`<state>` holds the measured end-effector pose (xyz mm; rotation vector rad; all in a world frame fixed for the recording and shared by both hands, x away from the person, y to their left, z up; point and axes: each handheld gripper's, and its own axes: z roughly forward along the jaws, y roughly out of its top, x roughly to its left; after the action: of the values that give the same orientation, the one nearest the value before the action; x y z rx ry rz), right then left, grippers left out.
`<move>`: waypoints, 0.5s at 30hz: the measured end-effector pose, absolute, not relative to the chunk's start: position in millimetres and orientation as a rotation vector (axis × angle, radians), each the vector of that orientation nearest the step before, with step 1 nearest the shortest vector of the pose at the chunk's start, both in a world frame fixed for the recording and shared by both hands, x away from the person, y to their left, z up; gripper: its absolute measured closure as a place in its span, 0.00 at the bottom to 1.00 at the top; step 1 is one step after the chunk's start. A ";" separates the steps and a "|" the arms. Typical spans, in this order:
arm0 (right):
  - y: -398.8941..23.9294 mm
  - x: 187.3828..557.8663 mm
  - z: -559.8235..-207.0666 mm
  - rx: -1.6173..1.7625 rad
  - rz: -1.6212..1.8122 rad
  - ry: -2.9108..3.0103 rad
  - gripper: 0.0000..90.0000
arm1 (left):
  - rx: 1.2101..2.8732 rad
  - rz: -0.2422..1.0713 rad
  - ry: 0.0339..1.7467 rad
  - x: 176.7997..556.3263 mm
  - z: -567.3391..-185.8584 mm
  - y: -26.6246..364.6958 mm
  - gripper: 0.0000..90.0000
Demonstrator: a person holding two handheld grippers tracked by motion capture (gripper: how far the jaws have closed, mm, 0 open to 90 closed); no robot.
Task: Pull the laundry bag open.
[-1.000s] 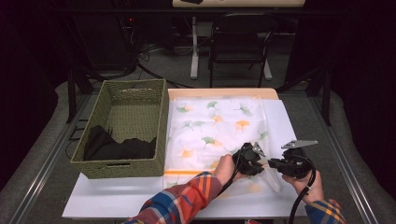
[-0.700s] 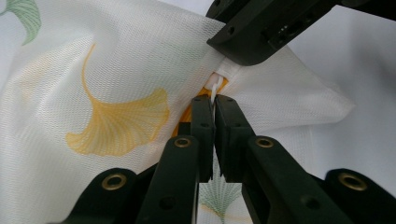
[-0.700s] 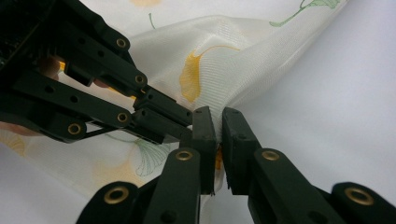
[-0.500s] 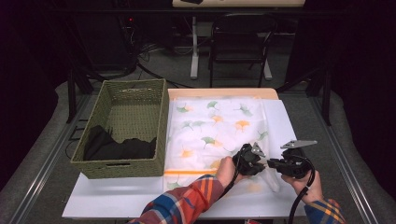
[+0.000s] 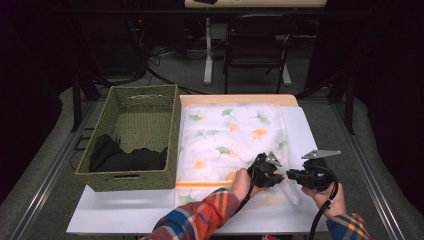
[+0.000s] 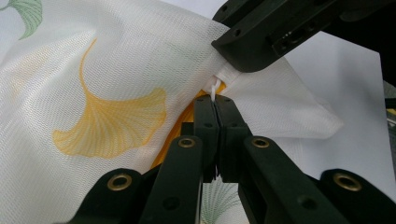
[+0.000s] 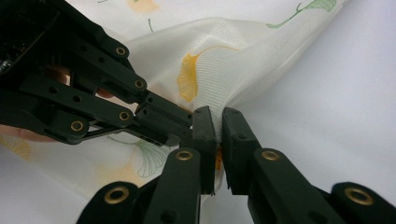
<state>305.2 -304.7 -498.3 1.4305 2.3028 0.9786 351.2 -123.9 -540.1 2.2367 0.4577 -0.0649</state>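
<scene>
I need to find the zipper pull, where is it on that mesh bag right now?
In the left gripper view, the white zipper pull sits at the mesh bag's near right corner, pinched in the left gripper, beside the right gripper.

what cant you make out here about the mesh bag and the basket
- High view: the black item in the basket is too dark to identify.
- Left gripper view: its shut jaws cover most of the white zipper pull.
- Right gripper view: the mesh bag fabric between the jaws hides the zipper.

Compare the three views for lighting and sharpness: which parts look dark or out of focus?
High view: lit table, surroundings nearly black, slightly soft. Left gripper view: mesh bag weave crisp, the other gripper at top blurred. Right gripper view: bright, even light; right gripper sharp, nearest jaw links soft.
</scene>
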 end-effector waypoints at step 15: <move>-306.1 306.3 -497.0 1.443 0.997 2.296 0.94 | 2.186 -0.107 0.495 352.7 -537.9 -116.8 1.00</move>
<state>306.3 -306.1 -497.0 1.4433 2.2956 0.9973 352.7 -116.8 -537.9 2.1863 0.4952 -0.1070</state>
